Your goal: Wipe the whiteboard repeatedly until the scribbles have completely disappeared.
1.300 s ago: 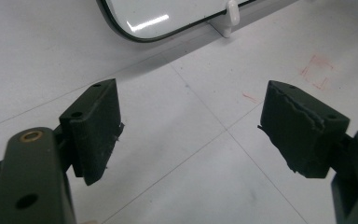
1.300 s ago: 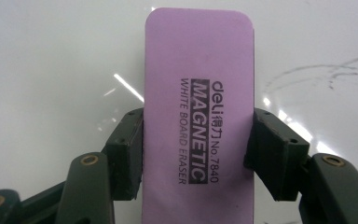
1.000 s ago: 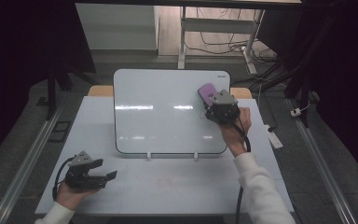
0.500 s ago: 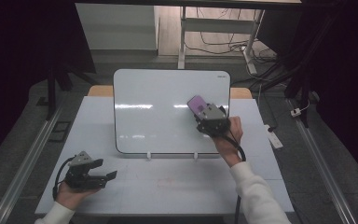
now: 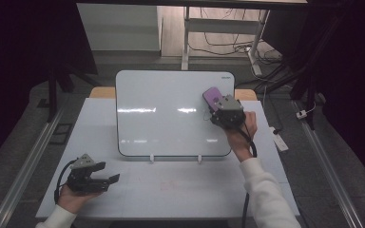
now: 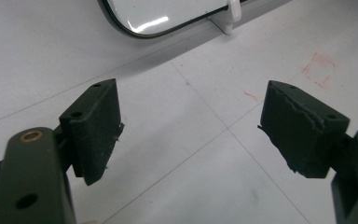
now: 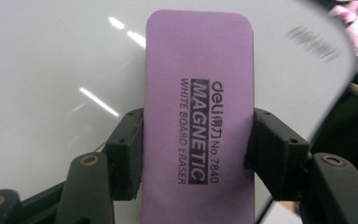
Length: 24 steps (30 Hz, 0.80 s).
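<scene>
Up at the far right of the table (image 5: 180, 190), the right gripper (image 5: 217, 105) pinches a purple eraser (image 5: 212, 97) by its two long edges, and the eraser sits against the upper right part of the whiteboard (image 5: 166, 114), close to the rounded corner. Seen from the right gripper view, the eraser (image 7: 198, 116) stands lengthwise between the two black jaws, its printed face reading "MAGNETIC WHITE BOARD ERASER", with the pads pressed tight on both sides and the glossy whiteboard (image 7: 51, 93) behind it. That board stands propped on two small white feet (image 5: 152, 158) near the middle of the table. Down at the near left corner, the left gripper (image 5: 111, 179) lies low over the tabletop, well apart from the board, its jaws spread wide with nothing between them. Faint red marks (image 6: 319, 70) show on the white surface beyond its jaws.
</scene>
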Tool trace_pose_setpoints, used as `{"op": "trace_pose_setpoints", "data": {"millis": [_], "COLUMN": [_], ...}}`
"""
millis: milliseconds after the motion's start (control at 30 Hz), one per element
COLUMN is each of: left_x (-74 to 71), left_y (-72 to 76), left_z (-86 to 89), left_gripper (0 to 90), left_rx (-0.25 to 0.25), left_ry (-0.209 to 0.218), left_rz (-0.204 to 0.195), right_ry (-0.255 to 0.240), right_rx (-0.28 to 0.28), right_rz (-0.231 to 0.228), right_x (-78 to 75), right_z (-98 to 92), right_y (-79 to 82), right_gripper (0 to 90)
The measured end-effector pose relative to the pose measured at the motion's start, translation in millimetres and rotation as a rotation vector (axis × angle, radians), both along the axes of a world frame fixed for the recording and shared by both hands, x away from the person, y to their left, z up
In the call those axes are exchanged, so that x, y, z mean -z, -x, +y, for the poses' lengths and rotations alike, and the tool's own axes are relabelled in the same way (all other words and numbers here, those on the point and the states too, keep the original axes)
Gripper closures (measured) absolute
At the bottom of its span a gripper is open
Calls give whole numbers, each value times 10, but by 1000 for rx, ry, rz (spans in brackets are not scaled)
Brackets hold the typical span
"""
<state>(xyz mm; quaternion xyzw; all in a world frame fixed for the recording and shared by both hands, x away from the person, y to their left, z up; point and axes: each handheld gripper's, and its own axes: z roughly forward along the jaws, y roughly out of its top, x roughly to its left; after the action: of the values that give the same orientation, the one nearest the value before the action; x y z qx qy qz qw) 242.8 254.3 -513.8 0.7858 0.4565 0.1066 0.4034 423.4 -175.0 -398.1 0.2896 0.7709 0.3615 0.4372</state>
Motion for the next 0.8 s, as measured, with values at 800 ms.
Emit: {"op": "trace_pose_setpoints", "data": {"millis": [800], "left_x": [8], "left_y": [-2], "left_z": [-2], "left_gripper": [209], "left_rx": [0], "left_ry": [-4], "left_rz": [3], "right_ry": [54], "right_rx": [-209], "right_rz": [58], "right_x": [396], "right_z": [400], "right_y": [354], "right_gripper": [404]}}
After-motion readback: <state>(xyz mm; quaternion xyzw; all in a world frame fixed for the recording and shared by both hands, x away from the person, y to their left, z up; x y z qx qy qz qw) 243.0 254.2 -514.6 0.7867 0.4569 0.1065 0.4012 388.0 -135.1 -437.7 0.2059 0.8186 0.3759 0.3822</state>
